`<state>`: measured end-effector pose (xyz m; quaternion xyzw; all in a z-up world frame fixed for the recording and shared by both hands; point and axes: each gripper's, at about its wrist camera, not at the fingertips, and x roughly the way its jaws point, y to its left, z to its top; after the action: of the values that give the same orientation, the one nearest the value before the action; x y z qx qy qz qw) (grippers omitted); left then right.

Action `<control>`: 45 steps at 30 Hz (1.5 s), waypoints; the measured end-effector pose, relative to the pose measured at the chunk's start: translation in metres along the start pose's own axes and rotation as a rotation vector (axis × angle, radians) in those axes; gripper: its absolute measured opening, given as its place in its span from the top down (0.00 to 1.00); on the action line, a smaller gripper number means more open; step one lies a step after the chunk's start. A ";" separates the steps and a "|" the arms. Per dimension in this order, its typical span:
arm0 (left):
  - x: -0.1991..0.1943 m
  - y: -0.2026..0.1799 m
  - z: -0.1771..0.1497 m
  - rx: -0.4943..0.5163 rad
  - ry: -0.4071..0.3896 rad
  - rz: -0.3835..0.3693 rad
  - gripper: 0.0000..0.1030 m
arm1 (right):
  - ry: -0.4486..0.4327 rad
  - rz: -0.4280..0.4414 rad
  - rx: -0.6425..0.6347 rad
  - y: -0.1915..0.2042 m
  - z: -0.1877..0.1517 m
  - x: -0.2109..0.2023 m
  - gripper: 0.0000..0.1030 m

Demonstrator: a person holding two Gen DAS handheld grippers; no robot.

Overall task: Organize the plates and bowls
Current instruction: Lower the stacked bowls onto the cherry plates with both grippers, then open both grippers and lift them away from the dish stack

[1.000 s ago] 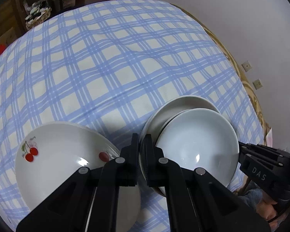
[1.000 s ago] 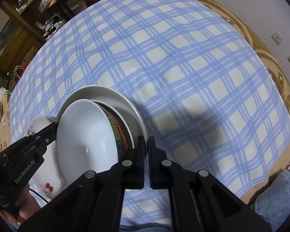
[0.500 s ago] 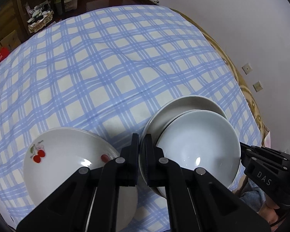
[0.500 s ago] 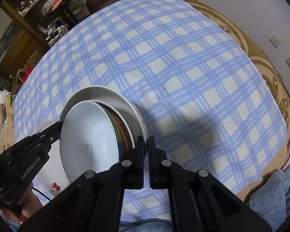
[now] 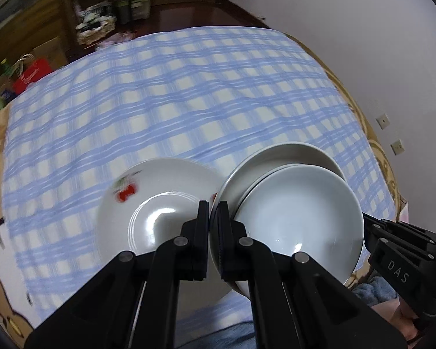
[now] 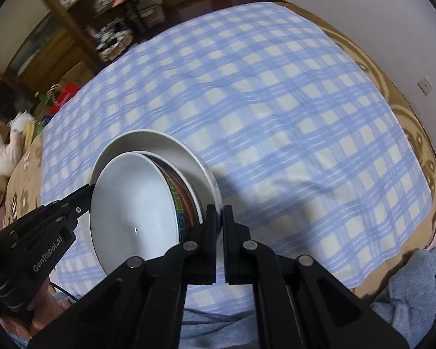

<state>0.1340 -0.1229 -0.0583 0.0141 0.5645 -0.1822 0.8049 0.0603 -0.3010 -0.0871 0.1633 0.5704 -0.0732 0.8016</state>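
Observation:
Both grippers clamp opposite rims of a large white bowl (image 5: 287, 157) that carries a smaller white bowl (image 5: 299, 212) with a red and green patterned outside (image 6: 183, 203). My left gripper (image 5: 213, 212) is shut on its left rim. My right gripper (image 6: 219, 218) is shut on its right rim (image 6: 209, 180). The stack hangs tilted above the blue checked tablecloth (image 5: 160, 96). A white plate with a cherry print (image 5: 148, 203) lies on the cloth just left of the stack.
The checked cloth (image 6: 276, 87) covers a round table with a tan patterned edge (image 6: 407, 122). Wooden shelves with clutter (image 6: 116, 14) and a red bag (image 5: 29, 72) stand beyond the far side. A wall with sockets (image 5: 389, 133) is at the right. Blue fabric (image 6: 415, 285) is at the near edge.
Both grippers have lifted the bowl stack and pulled back, so more of the table and room shows. The cherry plate now sits nearer the view's middle.

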 end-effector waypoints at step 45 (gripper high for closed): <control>0.016 0.073 -0.021 -0.016 0.059 0.204 0.74 | 0.001 -0.006 -0.134 0.062 0.011 0.037 0.72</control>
<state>0.1423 -0.0548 -0.0936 0.0702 0.5851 -0.0942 0.8024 0.1014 -0.2444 -0.1072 0.1078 0.5750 -0.0369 0.8102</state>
